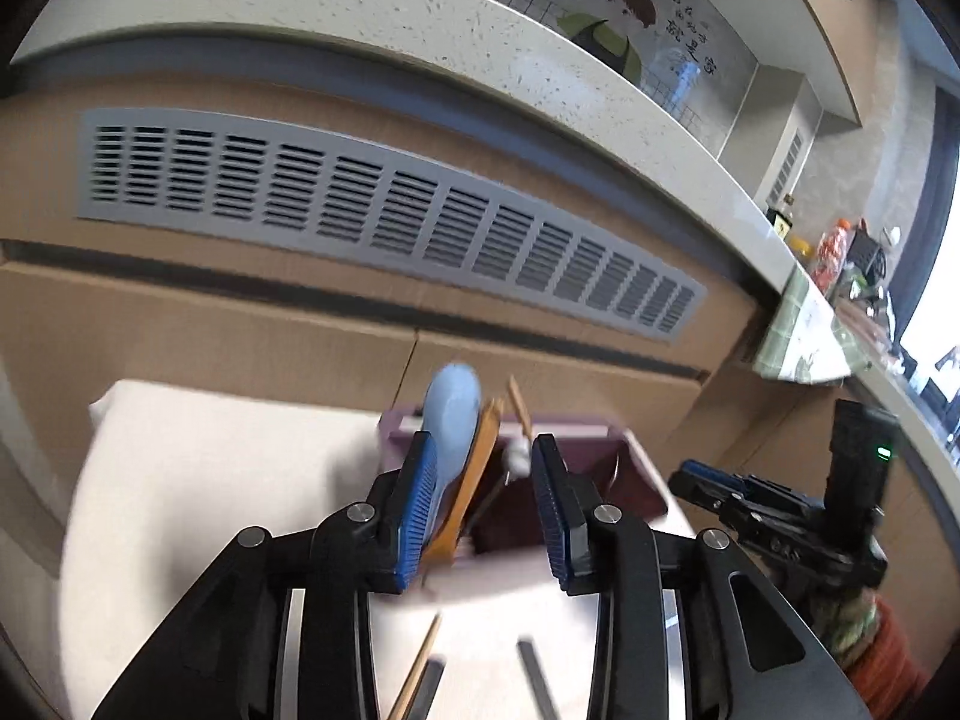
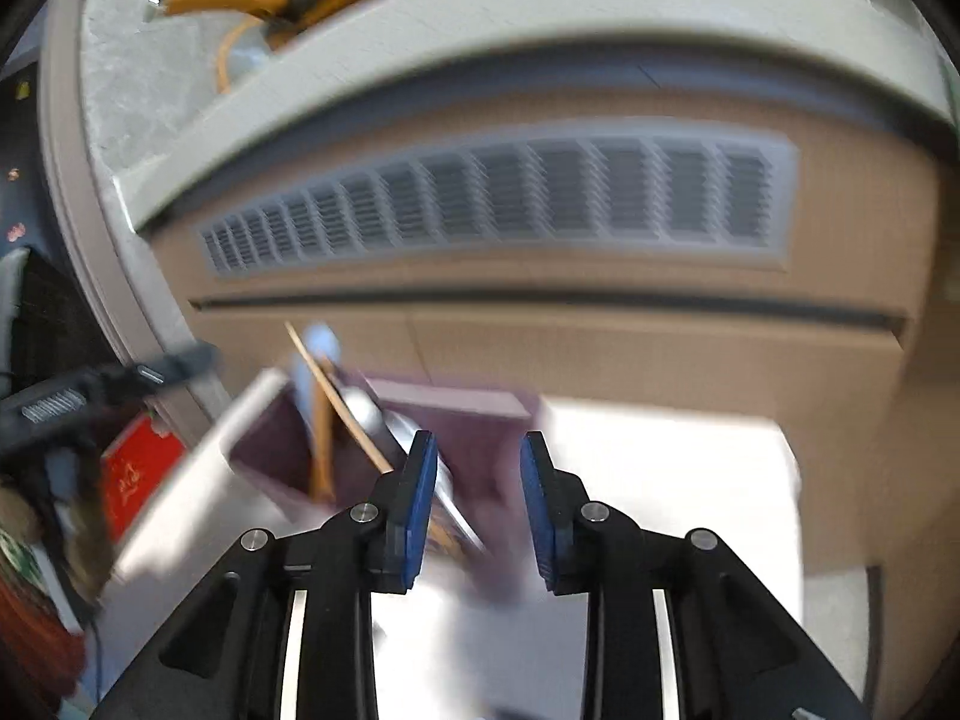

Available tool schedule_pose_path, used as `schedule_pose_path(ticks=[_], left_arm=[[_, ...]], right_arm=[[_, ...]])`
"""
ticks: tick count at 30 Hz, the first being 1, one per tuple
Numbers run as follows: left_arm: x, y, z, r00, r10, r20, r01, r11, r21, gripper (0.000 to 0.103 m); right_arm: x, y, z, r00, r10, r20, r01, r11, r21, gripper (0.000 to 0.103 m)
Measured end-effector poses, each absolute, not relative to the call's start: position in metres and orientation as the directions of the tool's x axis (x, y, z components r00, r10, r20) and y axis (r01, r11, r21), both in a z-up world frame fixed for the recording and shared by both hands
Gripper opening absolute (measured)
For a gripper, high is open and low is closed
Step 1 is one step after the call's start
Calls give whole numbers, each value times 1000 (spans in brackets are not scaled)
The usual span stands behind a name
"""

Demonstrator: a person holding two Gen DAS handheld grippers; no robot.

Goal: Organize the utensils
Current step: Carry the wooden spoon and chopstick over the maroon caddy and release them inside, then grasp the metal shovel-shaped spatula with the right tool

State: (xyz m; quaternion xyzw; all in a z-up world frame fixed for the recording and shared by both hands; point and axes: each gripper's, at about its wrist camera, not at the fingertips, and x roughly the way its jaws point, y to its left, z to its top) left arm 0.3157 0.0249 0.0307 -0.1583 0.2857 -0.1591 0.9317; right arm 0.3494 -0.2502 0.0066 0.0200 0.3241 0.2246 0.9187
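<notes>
White tabletop (image 1: pixel 240 480) below tan cabinet front, grey vent grille (image 1: pixel 384 210); both claws apart, empty.

Purple utensil box (image 1: pixel 624 468) sits at the white bench's (image 1: pixel 210 480) far edge, close to the brown cabinet front w/ grey vent (image 1: pixel 384 210); little room behind it. Blue spoon (image 1: pixel 453 420), wooden spatula (image 1: pixel 474 480) & thin sticks poke up from box's left side, touching left tongs' (image 1: pixel 483 510) left pad. Box's right part looks freer. Bench left of box bare. Right tongs (image 1: pixel 696 477) near box's right.
</notes>
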Motion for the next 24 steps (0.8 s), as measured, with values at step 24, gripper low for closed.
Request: schedule_pose_path(ticks=[24], left_arm=[[180, 24, -45, 634, -403, -660, 125, 896, -427, 34]], right_arm=[[231, -340, -90, 456, 459, -763, -215, 888, 406, 35]])
